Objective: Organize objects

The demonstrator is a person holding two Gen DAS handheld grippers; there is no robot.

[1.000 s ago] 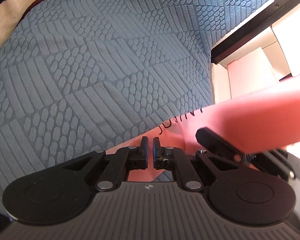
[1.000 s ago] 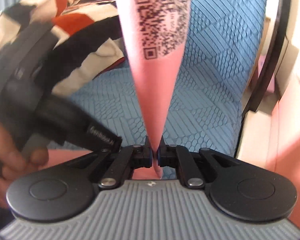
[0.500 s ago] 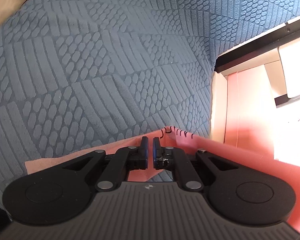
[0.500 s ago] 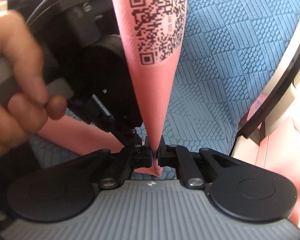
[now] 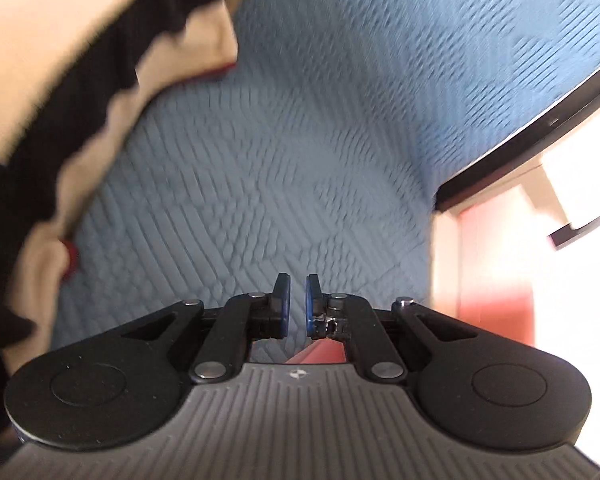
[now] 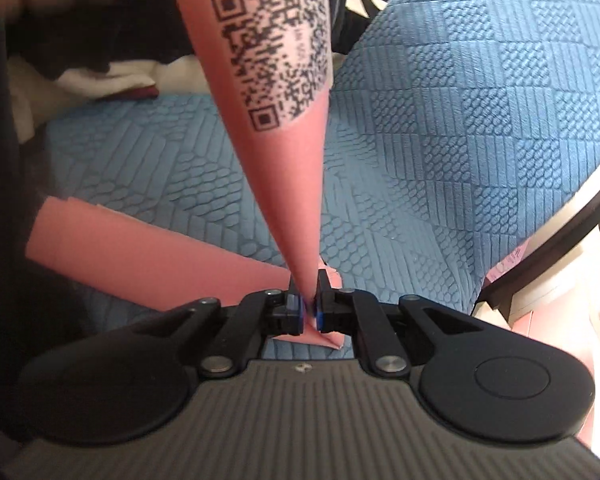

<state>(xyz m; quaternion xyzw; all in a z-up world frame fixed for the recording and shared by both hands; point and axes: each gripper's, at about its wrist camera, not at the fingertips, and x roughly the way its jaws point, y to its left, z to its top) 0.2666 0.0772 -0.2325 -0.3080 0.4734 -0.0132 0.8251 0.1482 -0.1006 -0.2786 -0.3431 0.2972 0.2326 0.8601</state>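
My right gripper is shut on a pink paper bag with a black QR code, holding its edge up over the blue textured cushion. The rest of the bag lies on the cushion at the left. My left gripper is nearly shut with a small gap between its blue pads and holds nothing. A corner of the pink bag shows just under its fingers. The left wrist view is motion-blurred.
A patterned cream, black and red fabric lies at the cushion's left, also in the right wrist view. A black frame edge borders the cushion at right, with a pink item beyond it.
My left gripper has pulled back from the pink bag and swung toward the patterned fabric. The right gripper still holds the bag, and the other hand has left its view.
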